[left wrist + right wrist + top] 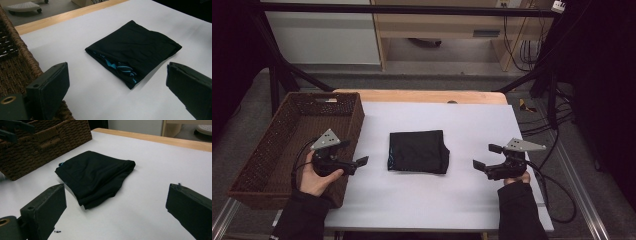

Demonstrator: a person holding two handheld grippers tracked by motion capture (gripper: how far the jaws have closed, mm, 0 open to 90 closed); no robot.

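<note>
One brown woven wicker basket [272, 150] sits beside the folded black cloth [419, 151]; your left gripper [354, 152] and right gripper [484, 156] flank it, jaws wide, holding nothing.

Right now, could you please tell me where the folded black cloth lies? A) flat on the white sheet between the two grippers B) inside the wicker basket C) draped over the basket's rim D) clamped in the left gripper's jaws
A: the folded black cloth lies flat on the white sheet, apart from the wicker basket, with the left gripper and right gripper open at either side.
</note>
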